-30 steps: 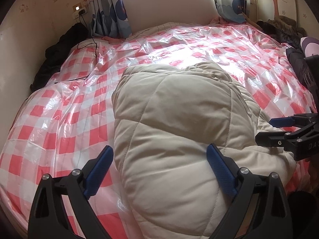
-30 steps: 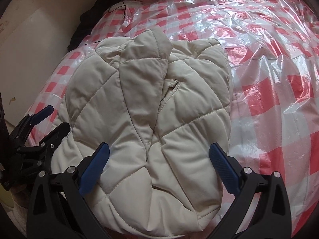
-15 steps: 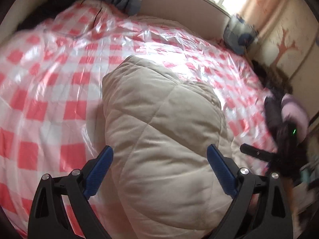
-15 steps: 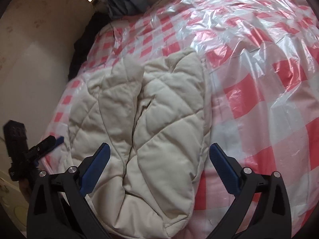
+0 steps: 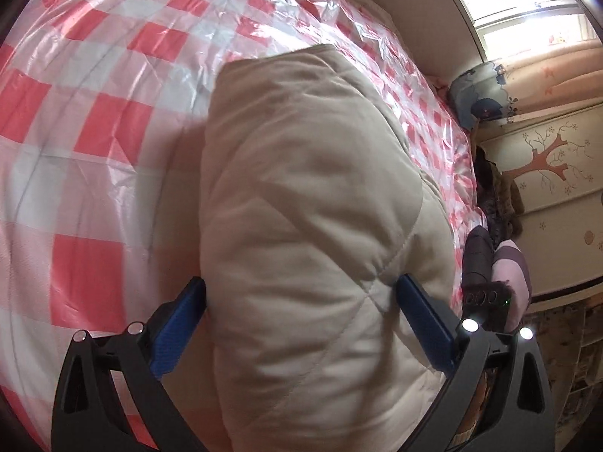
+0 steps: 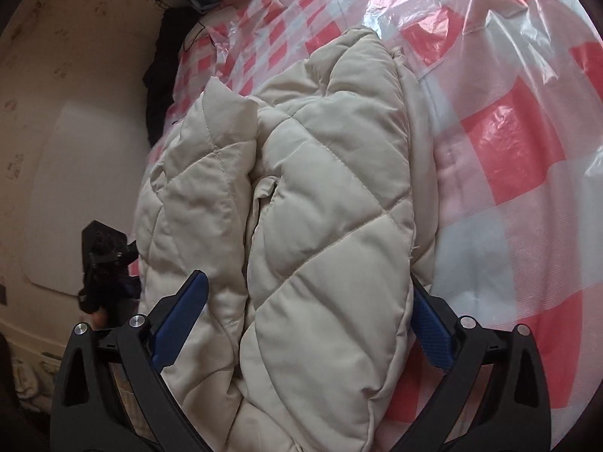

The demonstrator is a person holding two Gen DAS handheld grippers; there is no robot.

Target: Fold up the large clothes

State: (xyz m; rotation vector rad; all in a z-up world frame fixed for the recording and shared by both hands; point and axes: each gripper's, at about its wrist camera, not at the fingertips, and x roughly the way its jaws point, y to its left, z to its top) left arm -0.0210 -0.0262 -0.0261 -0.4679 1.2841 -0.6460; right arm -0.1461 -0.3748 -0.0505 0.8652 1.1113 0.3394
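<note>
A folded beige quilted coat [image 5: 301,226] lies on a bed covered by a red-and-white checked plastic sheet [image 5: 94,132], near the edge closest to both cameras. In the left wrist view the left gripper [image 5: 301,312] has its blue-padded fingers [image 5: 181,320] spread wide, one on each side of the coat's near end; whether the pads touch the fabric is hard to judge, as the picture is blurred. In the right wrist view the right gripper [image 6: 309,312] also has its fingers [image 6: 181,316] wide apart, straddling the coat [image 6: 301,207], whose two padded halves lie side by side with a seam-like fold between them; the right-hand pad sits just beside, and partly under, the coat's edge. The left gripper [image 6: 105,271] shows at the left of that view, beside the coat. Dark clothes [image 5: 493,203] are piled at the far side of the bed by a wall with a painted tree [image 5: 542,158].
</note>
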